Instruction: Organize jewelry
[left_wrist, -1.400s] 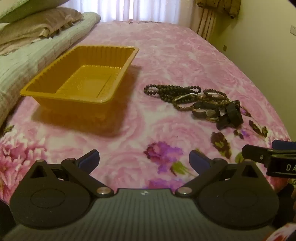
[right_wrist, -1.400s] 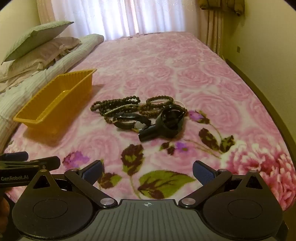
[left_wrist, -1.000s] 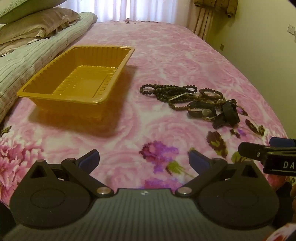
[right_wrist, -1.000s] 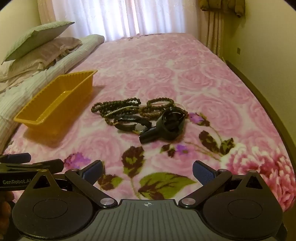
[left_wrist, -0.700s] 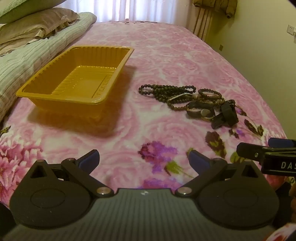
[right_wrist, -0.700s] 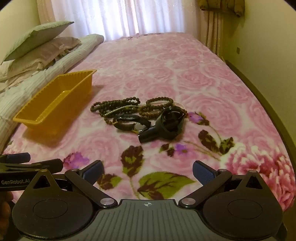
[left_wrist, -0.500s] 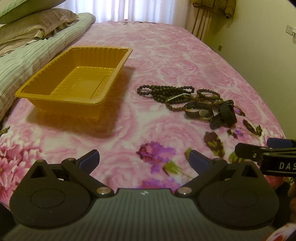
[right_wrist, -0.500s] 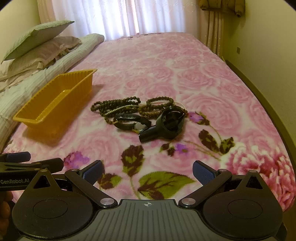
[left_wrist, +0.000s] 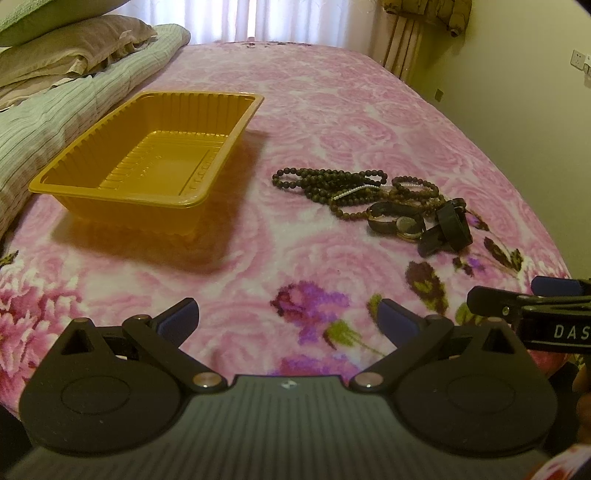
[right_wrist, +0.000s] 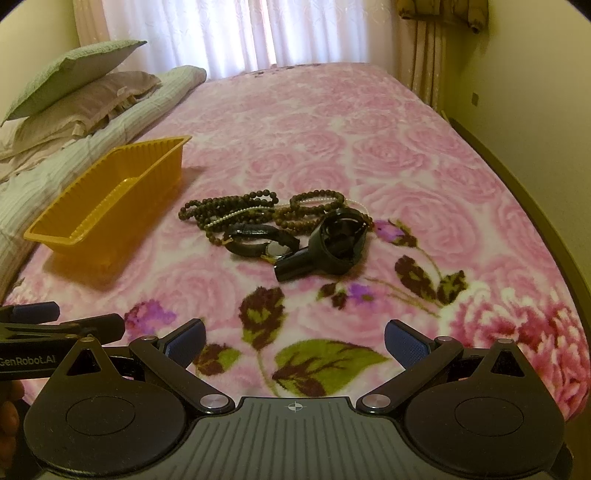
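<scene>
A tangle of dark bead strings lies on the pink floral bedspread, with a thin pearl strand across it. Beside it rest a black-strapped wristwatch and a black ring-shaped piece with a stub handle. An empty yellow plastic tray sits to the left of the pile. My left gripper is open, low over the bedspread, nearer than tray and pile. My right gripper is open too, short of the pile, holding nothing.
Pillows and a striped folded quilt line the left side behind the tray. A wall and curtain run along the right, where the bed edge drops off. Each gripper's side shows in the other's view.
The left view has drifted slightly, so tray and jewelry sit a little further left and up. The right view is almost unchanged. Both grippers stay open.
</scene>
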